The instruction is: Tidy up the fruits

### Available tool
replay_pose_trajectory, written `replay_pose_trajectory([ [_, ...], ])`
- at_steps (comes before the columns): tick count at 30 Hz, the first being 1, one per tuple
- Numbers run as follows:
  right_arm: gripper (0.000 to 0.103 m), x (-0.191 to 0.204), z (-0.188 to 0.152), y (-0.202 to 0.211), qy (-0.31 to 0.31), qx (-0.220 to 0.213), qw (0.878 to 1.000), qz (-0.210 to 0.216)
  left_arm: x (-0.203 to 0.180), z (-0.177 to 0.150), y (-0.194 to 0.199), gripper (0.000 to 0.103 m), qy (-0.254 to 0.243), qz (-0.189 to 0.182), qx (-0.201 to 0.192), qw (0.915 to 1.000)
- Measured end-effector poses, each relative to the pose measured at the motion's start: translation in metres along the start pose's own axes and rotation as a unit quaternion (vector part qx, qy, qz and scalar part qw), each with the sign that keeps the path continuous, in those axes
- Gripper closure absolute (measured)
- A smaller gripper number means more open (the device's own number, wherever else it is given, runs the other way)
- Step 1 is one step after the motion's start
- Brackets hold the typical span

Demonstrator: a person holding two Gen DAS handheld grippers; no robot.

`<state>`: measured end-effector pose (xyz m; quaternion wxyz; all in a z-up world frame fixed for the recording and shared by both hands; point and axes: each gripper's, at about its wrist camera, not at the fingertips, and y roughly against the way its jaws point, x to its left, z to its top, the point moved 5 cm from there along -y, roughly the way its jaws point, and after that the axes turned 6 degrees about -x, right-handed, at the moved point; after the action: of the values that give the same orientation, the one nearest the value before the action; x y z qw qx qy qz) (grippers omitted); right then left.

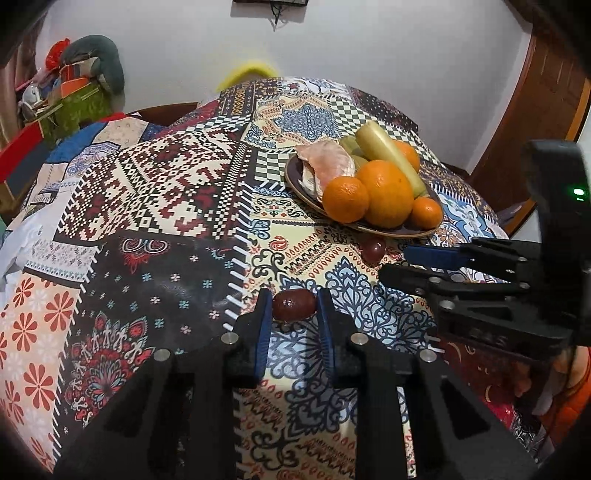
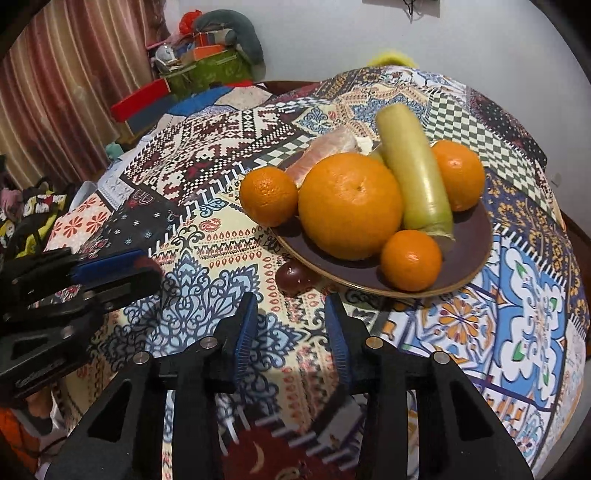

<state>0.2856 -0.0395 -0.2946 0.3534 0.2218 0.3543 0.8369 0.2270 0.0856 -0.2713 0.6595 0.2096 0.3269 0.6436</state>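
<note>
A brown plate (image 2: 469, 251) on the patterned tablecloth holds a large orange (image 2: 349, 206), three small oranges, a yellow-green banana (image 2: 413, 162) and a pink fruit piece (image 2: 325, 147); the plate also shows in the left wrist view (image 1: 295, 181). My left gripper (image 1: 293, 306) is shut on a dark red date-like fruit (image 1: 294, 304), low over the cloth. A second dark red fruit (image 2: 293, 278) lies on the cloth against the plate's near edge and shows in the left wrist view (image 1: 373, 249) too. My right gripper (image 2: 291, 314) is open and empty, just short of that fruit.
The round table drops away at its edges (image 2: 569, 229). Boxes, a green container and a grey cushion (image 2: 229, 33) are piled at the back left. A wooden door (image 1: 535, 110) stands to the right. A curtain (image 2: 55, 74) hangs at the left.
</note>
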Motion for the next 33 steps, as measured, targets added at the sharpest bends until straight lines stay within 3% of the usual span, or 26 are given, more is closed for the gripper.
replay_pose_trajectory([
  [21,0.084,-0.005,0.008,-0.015,-0.013,0.005,1.0,-0.012,-0.001,-0.003,-0.001,0.079,0.009,-0.013,-0.002,0.9999],
  [33,0.084,0.0,-0.001,0.021,0.007,-0.024,1.0,-0.002,-0.01,0.013,0.011,0.079,0.005,-0.013,-0.019,0.9997],
])
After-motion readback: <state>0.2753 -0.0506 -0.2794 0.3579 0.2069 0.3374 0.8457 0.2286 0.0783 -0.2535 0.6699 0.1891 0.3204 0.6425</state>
